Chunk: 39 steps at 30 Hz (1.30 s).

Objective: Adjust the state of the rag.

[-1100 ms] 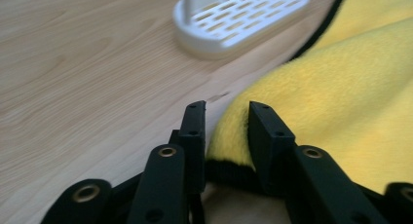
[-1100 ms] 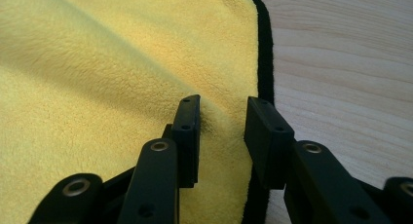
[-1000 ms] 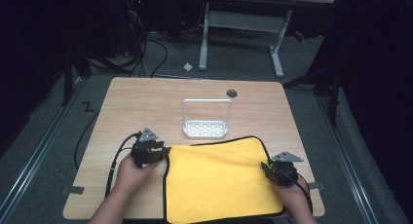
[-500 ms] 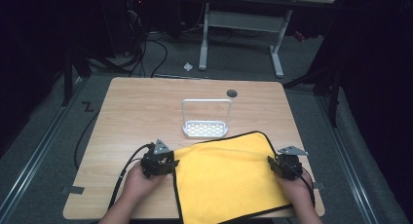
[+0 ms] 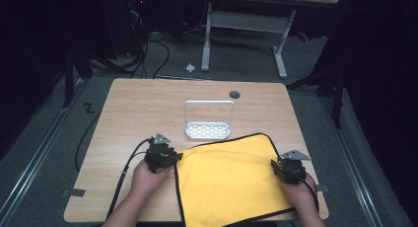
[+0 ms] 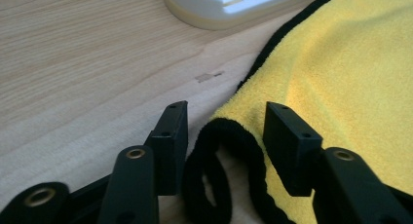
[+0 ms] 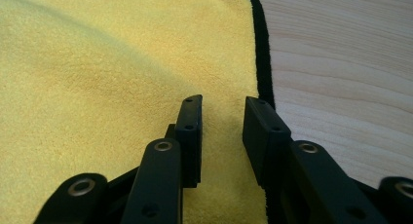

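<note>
A yellow cloth (image 5: 226, 182) with black edging lies flat on the near half of the wooden table (image 5: 148, 103), its front edge hanging over the table's rim. My left gripper (image 5: 173, 158) is at the cloth's left far corner. It is open, and the curled black-edged corner (image 6: 224, 136) sits loose between the jaws of my left gripper (image 6: 226, 121). My right gripper (image 5: 276, 166) is at the cloth's right edge. It too is open; my right gripper (image 7: 221, 112) rests over the yellow cloth (image 7: 97, 78) just inside the black hem (image 7: 263, 63).
A small white slotted rack (image 5: 208, 131) with an upright wire handle stands just beyond the cloth's far edge, and its base (image 6: 234, 5) appears in the left gripper view. A round cable hole (image 5: 234, 94) lies farther back. Bare wood stretches left and behind.
The cloth has shifted a little to the right and turned slightly. Both hands came nearer the front edge, then the left one moved back a bit.
</note>
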Tool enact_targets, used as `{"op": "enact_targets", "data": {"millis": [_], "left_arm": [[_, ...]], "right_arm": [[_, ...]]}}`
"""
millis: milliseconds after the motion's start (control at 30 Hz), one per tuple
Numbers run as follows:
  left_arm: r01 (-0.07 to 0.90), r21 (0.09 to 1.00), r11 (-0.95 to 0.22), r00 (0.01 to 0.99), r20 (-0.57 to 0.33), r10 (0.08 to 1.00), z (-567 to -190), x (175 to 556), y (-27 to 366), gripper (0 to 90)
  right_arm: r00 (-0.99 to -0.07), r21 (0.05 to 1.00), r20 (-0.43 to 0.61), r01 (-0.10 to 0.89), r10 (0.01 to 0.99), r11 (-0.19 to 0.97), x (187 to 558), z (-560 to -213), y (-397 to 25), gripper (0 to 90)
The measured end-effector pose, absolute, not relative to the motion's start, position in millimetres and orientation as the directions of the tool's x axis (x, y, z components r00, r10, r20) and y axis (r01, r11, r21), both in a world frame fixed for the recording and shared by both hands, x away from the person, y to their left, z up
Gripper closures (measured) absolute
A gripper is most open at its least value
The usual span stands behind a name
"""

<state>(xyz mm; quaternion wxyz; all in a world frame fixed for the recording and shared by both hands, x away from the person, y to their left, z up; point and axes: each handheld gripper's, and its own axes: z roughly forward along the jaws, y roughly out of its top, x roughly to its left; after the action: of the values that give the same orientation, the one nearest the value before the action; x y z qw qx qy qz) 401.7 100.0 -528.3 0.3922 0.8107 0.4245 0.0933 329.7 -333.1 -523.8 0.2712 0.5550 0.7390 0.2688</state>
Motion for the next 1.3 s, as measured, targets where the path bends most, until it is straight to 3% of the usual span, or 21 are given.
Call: {"op": "enact_targets", "data": {"millis": [100, 133, 200, 267, 500, 533, 833, 1300], "left_arm": [[0.586, 0.728, -0.356, 0.621, -0.122, 0.774, -529.4, 394.1, 96.4, 52.4], [0.570, 0.731, -0.375, 0.632, -0.098, 0.768, -529.7, 392.8, 95.4, 67.1], [0.573, 0.730, -0.372, 0.635, -0.108, 0.765, -529.6, 394.1, 95.7, 77.7], [0.603, 0.725, -0.333, 0.626, -0.171, 0.761, -529.5, 406.6, 100.6, 80.2], [0.596, 0.762, -0.254, 0.591, -0.203, 0.781, -526.5, 429.8, 109.2, 81.2], [0.589, 0.769, -0.250, 0.591, -0.198, 0.782, -524.9, 432.6, 109.1, 81.0], [0.565, 0.787, -0.248, 0.598, -0.184, 0.780, -519.1, 445.9, 105.9, 80.3], [0.560, 0.792, -0.243, 0.599, -0.185, 0.779, -519.5, 445.0, 105.4, 79.9]], "right_arm": [[-0.239, 0.700, -0.110, 0.671, 0.965, 0.245, 329.5, -524.0, -332.6, 69.8], [-0.235, 0.700, -0.113, 0.670, 0.965, 0.245, 329.2, -524.0, -331.3, 69.9], [-0.239, 0.707, -0.119, 0.661, 0.964, 0.251, 328.2, -523.5, -329.3, 69.6], [-0.263, 0.724, -0.115, 0.638, 0.958, 0.262, 325.3, -517.9, -322.0, 69.0], [-0.412, 0.787, -0.098, 0.525, 0.906, 0.324, 309.9, -496.2, -266.7, 63.1], [-0.468, 0.795, -0.092, 0.496, 0.879, 0.347, 304.3, -493.7, -243.2, 62.3], [-0.680, 0.785, -0.063, 0.418, 0.730, 0.457, 285.1, -499.4, -141.3, 56.7], [-0.806, 0.731, 0.008, 0.409, 0.592, 0.547, 283.3, -529.2, -54.8, 50.3]]}}
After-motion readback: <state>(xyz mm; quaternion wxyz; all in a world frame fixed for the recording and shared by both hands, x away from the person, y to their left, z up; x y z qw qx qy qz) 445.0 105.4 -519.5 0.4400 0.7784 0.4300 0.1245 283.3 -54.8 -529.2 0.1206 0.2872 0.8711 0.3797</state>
